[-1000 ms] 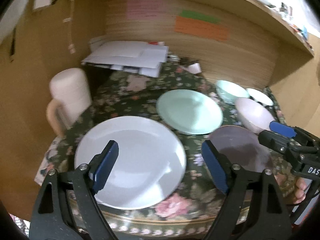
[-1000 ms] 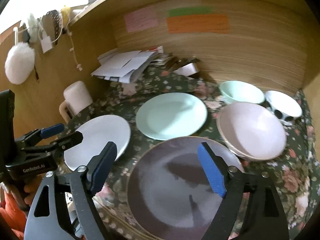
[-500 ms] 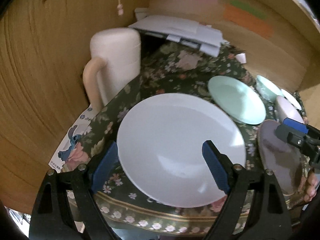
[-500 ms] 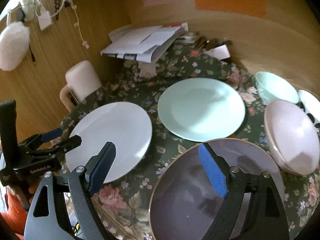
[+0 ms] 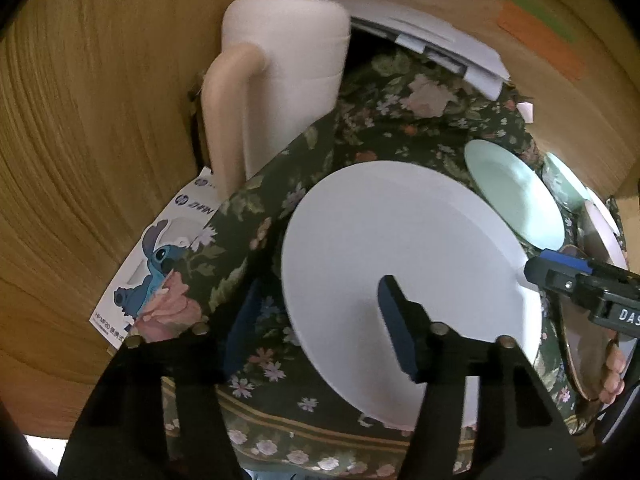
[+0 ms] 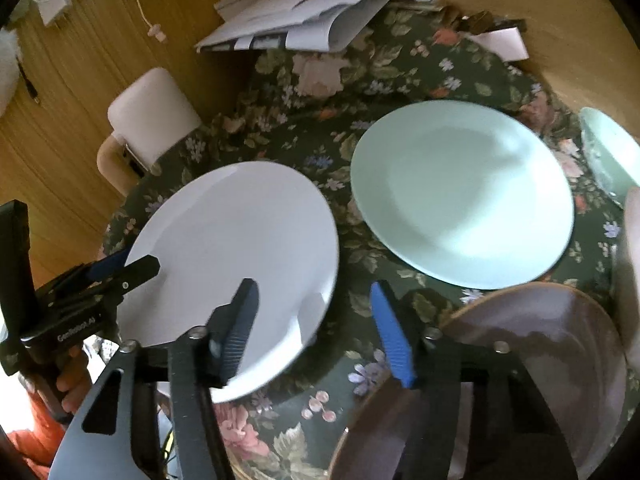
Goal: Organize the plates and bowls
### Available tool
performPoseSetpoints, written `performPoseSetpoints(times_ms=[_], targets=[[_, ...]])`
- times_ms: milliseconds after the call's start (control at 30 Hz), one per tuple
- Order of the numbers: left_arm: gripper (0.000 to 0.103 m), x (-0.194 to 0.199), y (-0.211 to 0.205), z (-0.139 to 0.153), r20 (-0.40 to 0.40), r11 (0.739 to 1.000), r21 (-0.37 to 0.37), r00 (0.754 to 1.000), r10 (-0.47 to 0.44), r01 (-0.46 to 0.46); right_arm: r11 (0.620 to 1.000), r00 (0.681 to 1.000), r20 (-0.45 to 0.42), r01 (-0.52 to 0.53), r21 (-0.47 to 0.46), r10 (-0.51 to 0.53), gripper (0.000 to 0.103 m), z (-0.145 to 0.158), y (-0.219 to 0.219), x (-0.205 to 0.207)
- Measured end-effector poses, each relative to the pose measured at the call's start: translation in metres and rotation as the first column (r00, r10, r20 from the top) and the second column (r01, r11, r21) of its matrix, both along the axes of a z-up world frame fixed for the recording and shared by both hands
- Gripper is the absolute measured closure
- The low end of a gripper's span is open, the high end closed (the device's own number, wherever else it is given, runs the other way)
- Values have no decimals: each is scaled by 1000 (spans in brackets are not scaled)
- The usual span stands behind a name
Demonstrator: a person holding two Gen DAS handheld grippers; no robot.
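A white plate (image 5: 400, 264) lies on the floral cloth near the table's front edge. My left gripper (image 5: 320, 328) straddles its left rim, one pad over the plate and the other beside it over the cloth. Its jaws are closing, with a gap still showing. My right gripper (image 6: 316, 332) straddles the right rim of the white plate (image 6: 240, 248) the same way. Its jaws are closing too, not pressing. Each gripper shows in the other's view: the left gripper (image 6: 124, 266) and the right gripper (image 5: 554, 268). A mint plate (image 6: 460, 196) and a brown plate (image 6: 540, 360) lie to the right.
A mint bowl (image 6: 612, 152) and a pink bowl (image 6: 632, 240) sit at the far right. A white lidded jug (image 5: 288, 72) stands left of the white plate. Papers (image 6: 312, 12) are piled at the back. Wooden walls close in at the left and back.
Both grippers have come down and in on the white plate. The right one shifted left from over the brown plate. Both pairs of jaws have narrowed.
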State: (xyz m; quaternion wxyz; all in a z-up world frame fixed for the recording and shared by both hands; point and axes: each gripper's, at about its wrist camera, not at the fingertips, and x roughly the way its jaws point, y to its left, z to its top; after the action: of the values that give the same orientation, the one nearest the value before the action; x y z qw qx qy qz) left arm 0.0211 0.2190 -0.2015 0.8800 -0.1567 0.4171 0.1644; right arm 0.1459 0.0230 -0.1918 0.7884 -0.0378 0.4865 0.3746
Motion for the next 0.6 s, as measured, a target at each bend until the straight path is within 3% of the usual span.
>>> performPoseSetpoints(times_ms=[100,300,600], targets=[[58,0,4,-3,-7,1000,-10,1000,4,-4,1000,1000,-10,0,-5,0,60,-3,5,3],[63,0,8,-5,-1,999,-47,1000,1,-1,1000,999,-35,1,-20,-2,69,-9,14,9],[65,4,9,-5,-4,994,-103,999,-37,36,999,999,-39,-9,-38,8,69,-16,27,12]])
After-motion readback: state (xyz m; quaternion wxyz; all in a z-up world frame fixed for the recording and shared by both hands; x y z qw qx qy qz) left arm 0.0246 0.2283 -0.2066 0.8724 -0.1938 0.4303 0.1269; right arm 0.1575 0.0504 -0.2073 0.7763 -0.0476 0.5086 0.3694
